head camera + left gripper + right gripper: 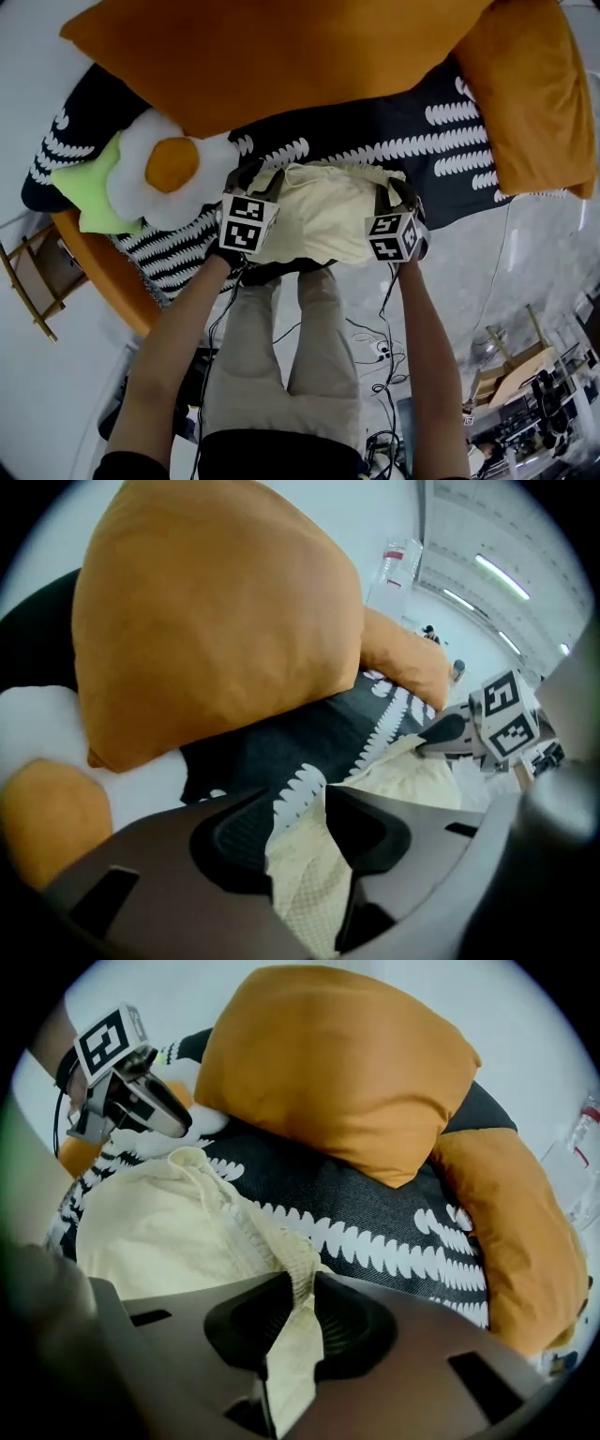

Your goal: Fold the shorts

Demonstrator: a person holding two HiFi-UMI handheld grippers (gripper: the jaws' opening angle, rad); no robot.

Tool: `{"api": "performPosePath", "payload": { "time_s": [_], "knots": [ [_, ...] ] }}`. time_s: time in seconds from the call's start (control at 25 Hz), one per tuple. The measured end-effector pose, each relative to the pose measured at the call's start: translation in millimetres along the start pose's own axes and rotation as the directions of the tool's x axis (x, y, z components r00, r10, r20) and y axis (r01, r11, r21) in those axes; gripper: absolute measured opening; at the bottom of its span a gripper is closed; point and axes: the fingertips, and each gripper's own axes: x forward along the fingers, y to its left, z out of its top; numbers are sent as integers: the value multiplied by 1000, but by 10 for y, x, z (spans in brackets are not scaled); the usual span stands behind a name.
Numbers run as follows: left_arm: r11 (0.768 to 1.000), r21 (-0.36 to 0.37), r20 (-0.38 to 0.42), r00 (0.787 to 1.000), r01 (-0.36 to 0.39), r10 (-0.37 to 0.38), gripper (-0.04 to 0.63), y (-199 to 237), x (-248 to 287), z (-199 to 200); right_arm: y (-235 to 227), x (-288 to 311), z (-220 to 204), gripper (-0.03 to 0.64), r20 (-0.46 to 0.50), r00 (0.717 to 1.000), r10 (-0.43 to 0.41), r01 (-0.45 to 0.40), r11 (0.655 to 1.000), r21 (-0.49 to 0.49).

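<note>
Left gripper (pixel 305 806) clamped on one corner of the pale-yellow shorts (pixel 319 211) — right gripper (pixel 302 1290) pinching the ribbed edge — cloth over black patterned cover (pixel 441 141).

Left gripper (pixel 299 794) and right gripper (pixel 302 1277) angle steeply down, fingers (pixel 352 1327) clamping shorts (pixel 319 220).

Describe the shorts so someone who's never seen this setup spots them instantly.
Find the black cover with white scalloped stripes, under the big orange pillow. At its near edge, right of the fried-egg cushion, are the shorts, pinched at either end by the left gripper and right gripper. They are the only pale yellow garment there, plain with a ribbed waistband.
</note>
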Motion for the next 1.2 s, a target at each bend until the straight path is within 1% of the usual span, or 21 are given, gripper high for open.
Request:
{"api": "performPosePath", "payload": {
  "time_s": [0.08, 0.12, 0.16, 0.2, 0.24, 0.28, 0.32, 0.44, 0.48, 0.56, 0.6, 0.64, 0.68, 0.76, 0.84, 0.88, 0.92, 1.0, 1.08, 1.12, 1.2],
  "knots": [
    [1000, 8, -48, 999, 11, -10, 223, -119, 144, -23, 11, -17, 9, 89, 5, 1000, -9, 9, 1000, 24],
    [1000, 29, -88, 996, 0, 2, 224, -147, 227, -72, 16, -32, 3, 89, 5, 1000, -15, 15, 999, 35],
    [998, 60, -131, 991, -29, 37, 224, -126, 298, -131, 21, -48, -3, 91, 3, 1000, -23, 23, 999, 44],
    [992, 102, -169, 981, -78, 95, 220, -49, 347, -184, 18, -61, -3, 99, 3, 999, -33, 33, 998, 52],
    [979, 152, -195, 967, -134, 162, 211, 53, 369, -215, -3, -68, 2, 123, 4, 999, -48, 48, 997, 61],
    [964, 199, -205, 954, -176, 217, 202, 129, 370, -217, -44, -72, 4, 177, 6, 998, -66, 65, 995, 72],
    [953, 230, -204, 948, -197, 245, 176, 149, 357, -196, -95, -78, -2, 216, 8, 997, -83, 82, 993, 86],
    [939, 284, -175, 953, -193, 248, 90, 47, 273, -151, -221, -143, 26, 212, 30, 988, -149, 145, 984, 100],
    [933, 305, -165, 954, -193, 251, 79, 37, 246, -172, -243, -179, 67, 207, 44, 983, -178, 173, 981, 86],
    [929, 317, -151, 957, -192, 250, 76, 26, 216, -261, -247, -263, 137, 159, 69, 976, -208, 205, 977, 52],
    [933, 307, -146, 960, -186, 239, 75, -6, 206, -303, -237, -319, 155, 112, 82, 976, -204, 202, 979, 38],
    [939, 294, -142, 964, -176, 225, 60, -51, 179, -322, -226, -395, 178, 47, 95, 977, -193, 192, 981, 25],
    [945, 283, -135, 968, -166, 211, 31, -92, 118, -305, -221, -496, 221, 36, 109, 977, -185, 184, 983, 14],
    [949, 279, -109, 977, -145, 181, 29, -136, -130, -142, -244, -785, 365, 35, 136, 973, -188, 188, 982, 13],
    [942, 321, -81, 988, -96, 128, 28, -194, -480, 144, -338, -1143, 504, 35, 141, 970, -196, 191, 980, 45],
    [934, 352, -85, 993, -51, 87, 28, -252, -665, 300, -408, -1332, 552, 35, 130, 973, -190, 183, 981, 65],
    [923, 385, -109, 993, 4, 41, 28, -331, -844, 451, -491, -1528, 585, 37, 111, 978, -176, 167, 982, 85],
    [887, 444, -189, 981, 122, -40, 28, -519, -1111, 774, -721, -1922, 633, 46, 69, 987, -146, 137, 983, 124],
    [847, 489, -233, 967, 207, -102, 28, -715, -1214, 1287, -1092, -2304, 727, 54, 39, 986, -165, 157, 975, 155],
    [828, 512, -227, 966, 228, -125, 28, -818, -1248, 1618, -1315, -2505, 794, 51, 32, 980, -195, 187, 968, 166],
    [790, 569, -185, 971, 230, -150, 28, -1054, -1369, 2305, -1755, -2945, 917, 41, 34, 964, -264, 253, 948, 196]
  ]
}}
